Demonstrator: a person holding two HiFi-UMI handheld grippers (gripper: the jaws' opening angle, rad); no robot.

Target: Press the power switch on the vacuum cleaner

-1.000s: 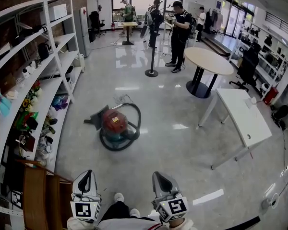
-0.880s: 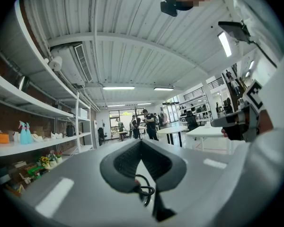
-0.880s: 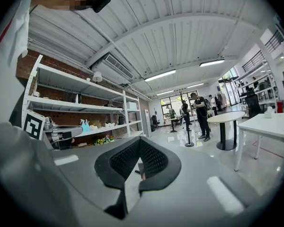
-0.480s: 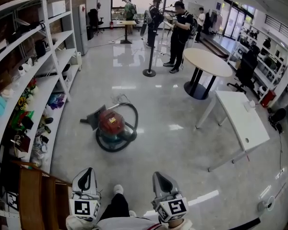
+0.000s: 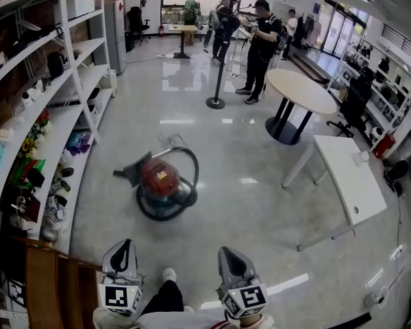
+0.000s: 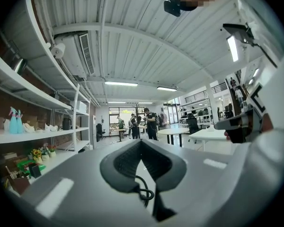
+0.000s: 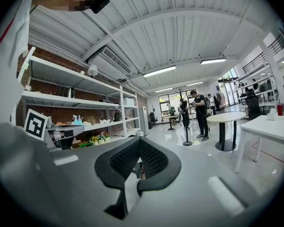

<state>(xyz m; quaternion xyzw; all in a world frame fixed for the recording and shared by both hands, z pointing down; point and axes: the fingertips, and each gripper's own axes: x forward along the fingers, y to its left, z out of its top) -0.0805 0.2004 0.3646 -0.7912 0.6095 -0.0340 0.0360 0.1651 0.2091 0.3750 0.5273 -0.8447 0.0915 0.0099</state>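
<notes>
Red vacuum cleaner (image 5: pixel 159 177) sits on the polished floor (image 5: pixel 260 211) with its hose looped round it; the power switch is not discernible. Over the last second it has barely shifted in the head view, so no real approach is made and pressing is not begun. It lies well apart, at 1 o'clock from the left gripper (image 5: pixel 122 247) and 11 o'clock from the right gripper (image 5: pixel 229 252). Both pairs of jaws are closed together, empty.

Head view: I look steeply down over left gripper (image 5: pixel 123 249) and right gripper (image 5: pixel 227 253); gripper views face forward, sharing the round table (image 6: pixel 173 130) ahead
</notes>
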